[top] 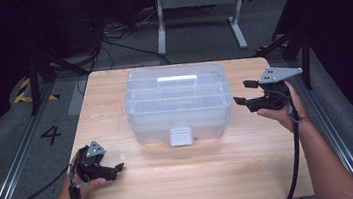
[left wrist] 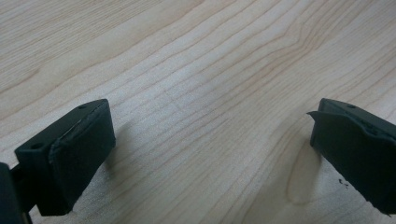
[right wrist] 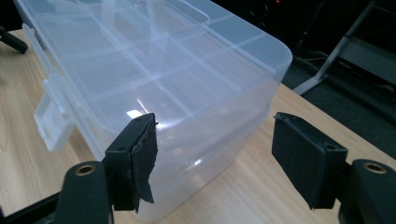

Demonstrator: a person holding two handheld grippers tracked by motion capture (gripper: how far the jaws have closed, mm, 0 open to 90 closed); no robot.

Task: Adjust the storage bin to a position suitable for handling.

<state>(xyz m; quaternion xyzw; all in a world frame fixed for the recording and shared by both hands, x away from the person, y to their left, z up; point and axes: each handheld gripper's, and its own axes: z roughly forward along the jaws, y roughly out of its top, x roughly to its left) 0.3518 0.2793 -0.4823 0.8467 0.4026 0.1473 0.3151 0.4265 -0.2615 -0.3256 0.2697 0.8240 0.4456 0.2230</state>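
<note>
Box [top: 177,102] of clear plastic sits shut mid-table [top: 125,196] from above, white latch [top: 180,135] facing the person; the right gripper [top: 245,92] hovers spread at its right end, the left gripper [top: 120,166] resting low and apart. Along the left gripper [left wrist: 205,154], jaws gape over bare wood. Along the right gripper [right wrist: 215,154], the box's divided lid [right wrist: 154,60] and rounded corner loom close — I'd square up before closing.

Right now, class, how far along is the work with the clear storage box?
Nothing looks done yet: the clear storage box sits shut on the table, its front latch down. In hand: the right tool is open, lined up at the box's end corner without touching. The left tool waits open over bare wood. Gripping and opening remain.
</note>
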